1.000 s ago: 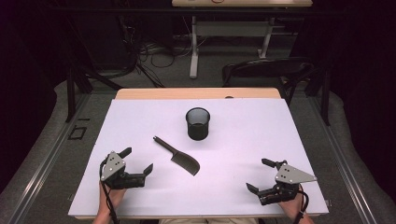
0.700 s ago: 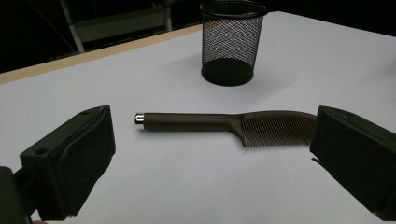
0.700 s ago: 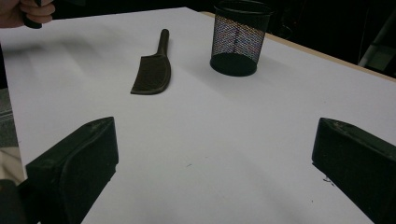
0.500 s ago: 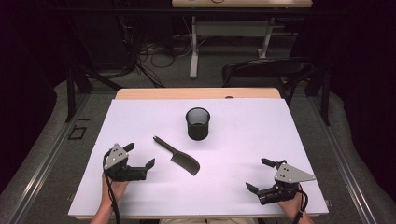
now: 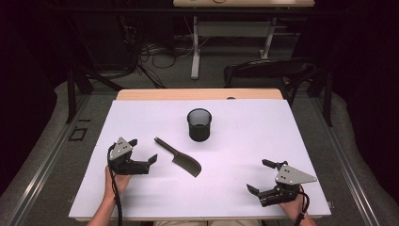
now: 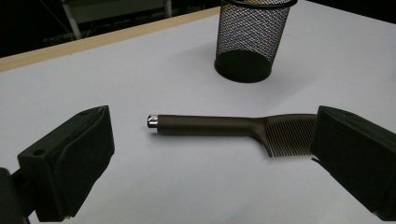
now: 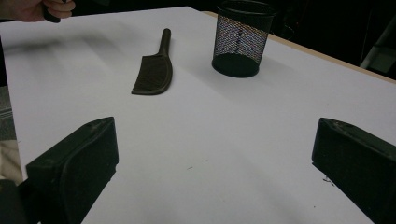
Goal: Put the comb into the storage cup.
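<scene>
Left hand-held gripper [image 5: 141,153] low over table [image 5: 244,141], jaws wide apart, comb [image 5: 179,157] lying just ahead; right hand-held gripper [image 5: 261,176] likewise spread, idle.

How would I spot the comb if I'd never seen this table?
Find the white table and the round black mesh cup standing on it. Just in front, nearer the left gripper, lies the comb: dark, flat, with a long straight handle and fine teeth.

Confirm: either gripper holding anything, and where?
Nothing held. Left gripper is open, its jaws flanking the dark plastic comb without touching. Right gripper is open over bare table.
</scene>
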The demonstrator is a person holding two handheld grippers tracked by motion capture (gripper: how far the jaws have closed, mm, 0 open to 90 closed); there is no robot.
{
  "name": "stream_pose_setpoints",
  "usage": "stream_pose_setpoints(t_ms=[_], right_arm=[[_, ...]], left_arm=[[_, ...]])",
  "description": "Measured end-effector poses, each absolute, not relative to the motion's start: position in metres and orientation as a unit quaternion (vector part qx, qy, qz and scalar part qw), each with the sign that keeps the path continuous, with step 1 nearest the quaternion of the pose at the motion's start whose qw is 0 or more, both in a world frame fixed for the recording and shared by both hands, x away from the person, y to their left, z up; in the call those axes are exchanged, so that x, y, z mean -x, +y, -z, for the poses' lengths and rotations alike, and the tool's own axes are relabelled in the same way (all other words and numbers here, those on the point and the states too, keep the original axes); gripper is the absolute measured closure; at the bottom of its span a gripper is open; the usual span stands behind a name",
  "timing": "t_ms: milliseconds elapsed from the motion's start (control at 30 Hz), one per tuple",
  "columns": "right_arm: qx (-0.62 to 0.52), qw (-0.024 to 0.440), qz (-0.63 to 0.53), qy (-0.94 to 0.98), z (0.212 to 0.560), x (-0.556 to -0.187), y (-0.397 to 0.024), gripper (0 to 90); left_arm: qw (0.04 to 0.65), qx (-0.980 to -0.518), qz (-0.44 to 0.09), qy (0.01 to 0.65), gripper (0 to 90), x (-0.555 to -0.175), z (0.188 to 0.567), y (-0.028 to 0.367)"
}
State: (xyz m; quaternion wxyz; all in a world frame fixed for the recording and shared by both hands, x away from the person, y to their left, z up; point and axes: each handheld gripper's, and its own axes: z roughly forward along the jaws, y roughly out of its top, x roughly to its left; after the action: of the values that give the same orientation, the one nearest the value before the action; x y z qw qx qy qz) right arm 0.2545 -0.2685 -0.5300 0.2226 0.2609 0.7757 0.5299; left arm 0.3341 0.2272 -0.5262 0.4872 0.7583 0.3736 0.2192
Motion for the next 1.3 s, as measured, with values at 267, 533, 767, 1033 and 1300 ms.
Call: stream_pose_setpoints(t_ms=[267, 533, 767, 1033, 1300], right_arm=[[-0.262, 0.219, -0.528, 0.778, 0.530, -0.254, -0.270, 0.3], [-0.260, 0.218, -0.528, 0.778, 0.530, -0.253, -0.268, 0.3], [-0.259, 0.217, -0.528, 0.779, 0.531, -0.253, -0.268, 0.4], [-0.259, 0.219, -0.527, 0.779, 0.531, -0.253, -0.268, 0.4], [-0.263, 0.217, -0.525, 0.780, 0.531, -0.253, -0.269, 0.5]], left_arm=[[0.478, -0.760, -0.224, 0.378, 0.0, -0.343, 0.522, 0.225], [0.468, -0.763, -0.227, 0.382, 0.0, -0.354, 0.518, 0.221], [0.460, -0.767, -0.228, 0.383, 0.0, -0.364, 0.514, 0.218], [0.452, -0.771, -0.227, 0.386, 0.0, -0.374, 0.513, 0.215], [0.443, -0.777, -0.222, 0.388, 0.0, -0.384, 0.514, 0.209]])
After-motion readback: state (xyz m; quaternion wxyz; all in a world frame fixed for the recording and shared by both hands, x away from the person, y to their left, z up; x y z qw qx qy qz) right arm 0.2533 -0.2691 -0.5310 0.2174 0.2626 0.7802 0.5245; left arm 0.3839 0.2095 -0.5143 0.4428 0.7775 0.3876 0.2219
